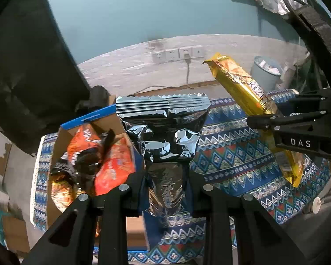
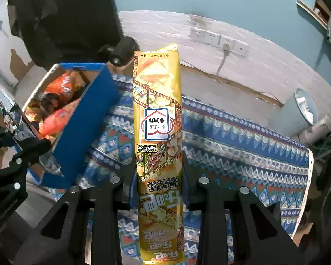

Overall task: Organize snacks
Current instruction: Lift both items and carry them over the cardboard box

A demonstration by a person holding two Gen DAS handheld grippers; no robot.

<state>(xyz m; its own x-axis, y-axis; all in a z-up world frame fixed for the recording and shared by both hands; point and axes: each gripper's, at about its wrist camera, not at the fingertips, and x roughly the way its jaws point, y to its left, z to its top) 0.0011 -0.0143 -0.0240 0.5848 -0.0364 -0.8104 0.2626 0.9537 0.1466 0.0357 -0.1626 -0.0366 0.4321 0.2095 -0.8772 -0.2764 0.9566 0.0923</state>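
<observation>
Left wrist view: my left gripper (image 1: pixel 165 183) is clenched on a silver packet (image 1: pixel 165 137), held above the patterned cloth (image 1: pixel 231 154); the box (image 1: pixel 61 141) of orange packets sits at nine o'clock.

Right wrist view: my right gripper (image 2: pixel 160 176) grasps a yellow packet (image 2: pixel 157 121), the box (image 2: pixel 86 119) at ten o'clock. I judge both packets are mid-carry; next they need lowering into the box.

"DAS" on right claw (image 1: pixel 262 119), "NetWT:50g" and "非油炸" on yellow snack packet (image 2: pixel 158 119)
</observation>
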